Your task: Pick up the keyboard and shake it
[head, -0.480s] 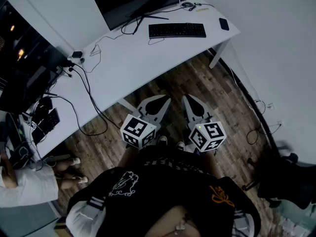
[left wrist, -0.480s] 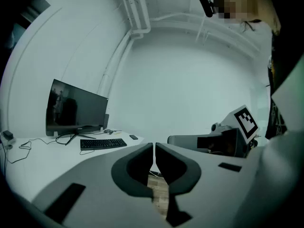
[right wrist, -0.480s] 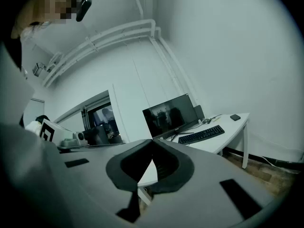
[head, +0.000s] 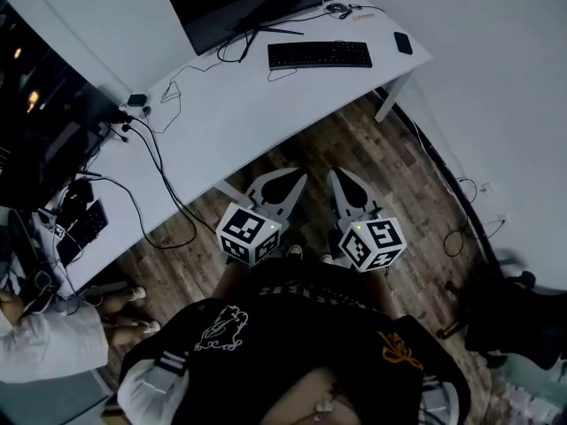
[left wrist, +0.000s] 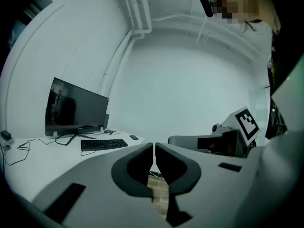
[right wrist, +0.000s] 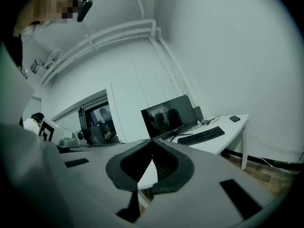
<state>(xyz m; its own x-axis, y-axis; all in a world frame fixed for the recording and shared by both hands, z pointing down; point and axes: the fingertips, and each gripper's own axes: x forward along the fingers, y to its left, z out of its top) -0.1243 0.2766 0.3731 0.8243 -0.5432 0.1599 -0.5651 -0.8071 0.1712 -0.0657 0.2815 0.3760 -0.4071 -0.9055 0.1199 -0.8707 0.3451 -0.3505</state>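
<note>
Left tongs (head: 285,187) and right tongs (head: 347,189) both pinched shut, nothing in either, side by side over the wood floor (head: 372,149), same spot as half a second ago. Keyboard (head: 320,55) lies flat on the white bench (head: 239,113) in front of the monitor (head: 244,3), well apart from both tongs, unmoved. Only change: seated person (head: 44,343) at lower left shifted slightly

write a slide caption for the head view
Left gripper and right gripper, both shut and empty, held short of the desk with keyboard and monitor.
</note>
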